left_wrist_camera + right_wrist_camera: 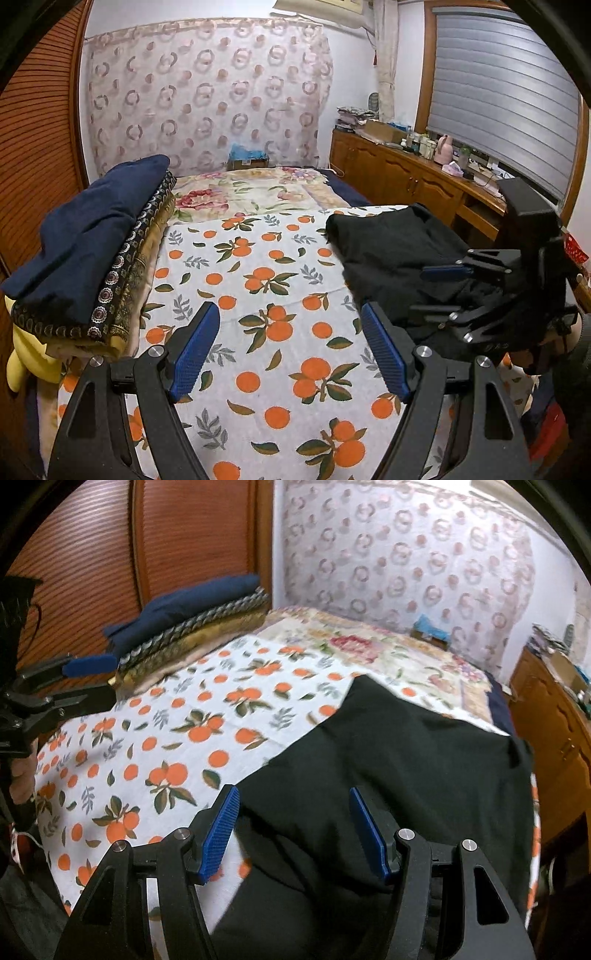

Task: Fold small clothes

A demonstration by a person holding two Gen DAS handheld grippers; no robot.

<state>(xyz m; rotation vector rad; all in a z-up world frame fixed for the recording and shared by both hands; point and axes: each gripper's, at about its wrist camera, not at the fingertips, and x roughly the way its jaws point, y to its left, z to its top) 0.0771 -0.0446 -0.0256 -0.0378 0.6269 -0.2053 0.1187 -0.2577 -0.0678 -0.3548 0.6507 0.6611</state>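
A black garment [399,251] lies spread on the orange-print sheet [258,295] at the bed's right side; it fills the lower right of the right wrist view [406,760]. My left gripper [291,347] is open and empty, hovering over the sheet left of the garment. My right gripper [293,830] is open, just above the garment's near part, holding nothing; it also shows in the left wrist view [436,291]. The left gripper shows at the left edge of the right wrist view [92,679].
A stack of folded clothes, navy on top [92,236], sits on the bed's left side by a wooden wardrobe [33,155]. A yellow plush [22,362] lies below it. A floral quilt [258,192] covers the far bed. A wooden cabinet [406,177] with clutter runs along the right.
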